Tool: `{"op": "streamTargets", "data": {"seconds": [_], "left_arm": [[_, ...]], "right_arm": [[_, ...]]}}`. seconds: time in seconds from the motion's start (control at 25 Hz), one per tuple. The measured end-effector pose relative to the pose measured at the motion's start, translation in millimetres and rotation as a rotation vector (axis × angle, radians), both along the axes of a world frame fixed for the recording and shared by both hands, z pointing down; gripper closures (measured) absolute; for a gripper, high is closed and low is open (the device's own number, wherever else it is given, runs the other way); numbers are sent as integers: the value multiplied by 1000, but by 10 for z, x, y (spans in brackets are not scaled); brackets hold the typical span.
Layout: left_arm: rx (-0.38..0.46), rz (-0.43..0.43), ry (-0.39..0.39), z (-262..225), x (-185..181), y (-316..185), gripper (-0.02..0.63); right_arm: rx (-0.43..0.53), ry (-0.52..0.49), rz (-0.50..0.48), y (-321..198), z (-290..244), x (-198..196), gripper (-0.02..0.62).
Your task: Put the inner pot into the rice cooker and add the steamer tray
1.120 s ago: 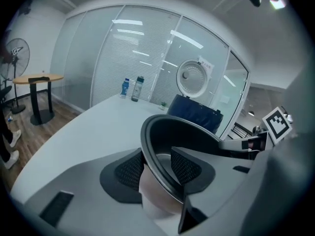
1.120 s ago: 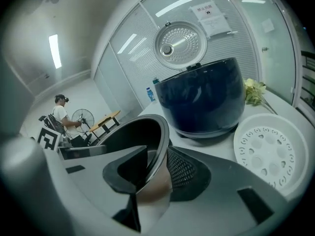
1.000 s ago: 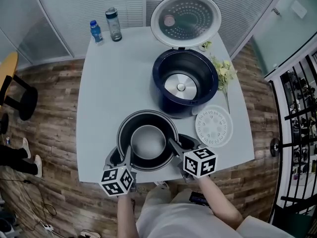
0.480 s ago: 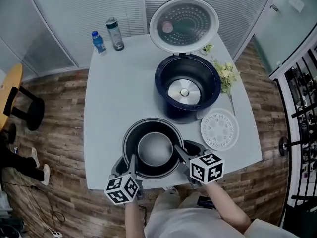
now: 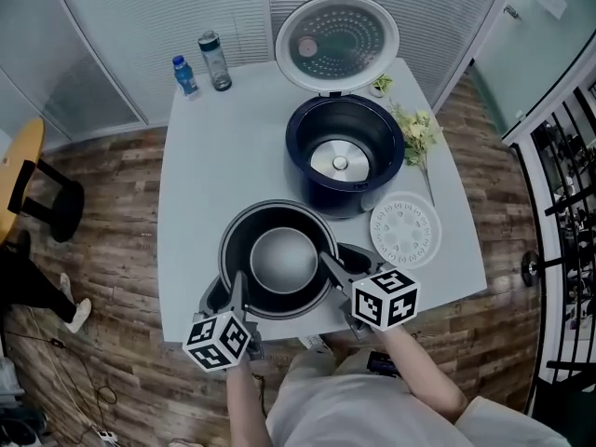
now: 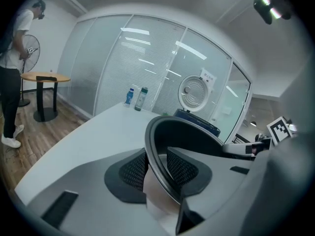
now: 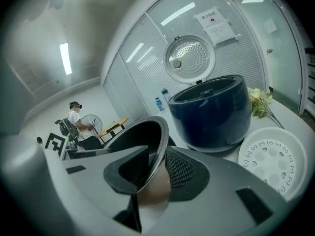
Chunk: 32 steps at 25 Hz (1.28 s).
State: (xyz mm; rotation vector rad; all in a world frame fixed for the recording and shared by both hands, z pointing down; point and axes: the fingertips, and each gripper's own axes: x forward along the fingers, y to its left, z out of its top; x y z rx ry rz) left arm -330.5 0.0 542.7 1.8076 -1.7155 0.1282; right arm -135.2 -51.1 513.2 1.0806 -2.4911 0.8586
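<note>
Left gripper (image 5: 237,290) and right gripper (image 5: 331,269) each clamp the rim of the dark round metal inner pot (image 5: 279,261), jaws just closed on it.
The pot is at the white table's (image 5: 209,166) near edge, before the open navy rice cooker (image 5: 300,152); the white perforated steamer tray (image 5: 405,231) lies beside the cooker.

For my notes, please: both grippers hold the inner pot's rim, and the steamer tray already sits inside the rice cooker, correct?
No: the head view shows the steamer tray on the table beside the rice cooker, not inside it. The left gripper and right gripper do hold the inner pot by its rim, jaws just closed further.
</note>
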Motion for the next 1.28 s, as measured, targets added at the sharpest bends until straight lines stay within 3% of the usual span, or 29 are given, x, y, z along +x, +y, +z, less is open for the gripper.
{"op": "streamTargets", "data": {"seconds": [0.28, 0.76, 1.28], "left_arm": [[34, -15, -18, -228, -64, 37, 483], [152, -51, -42, -796, -219, 57, 486], [203, -45, -48, -1079, -210, -49, 486]], "right_arm": [[2, -57, 11, 36, -184, -43, 482], [90, -138, 6, 28, -733, -184, 489], [142, -154, 14, -72, -1025, -171, 492]]}}
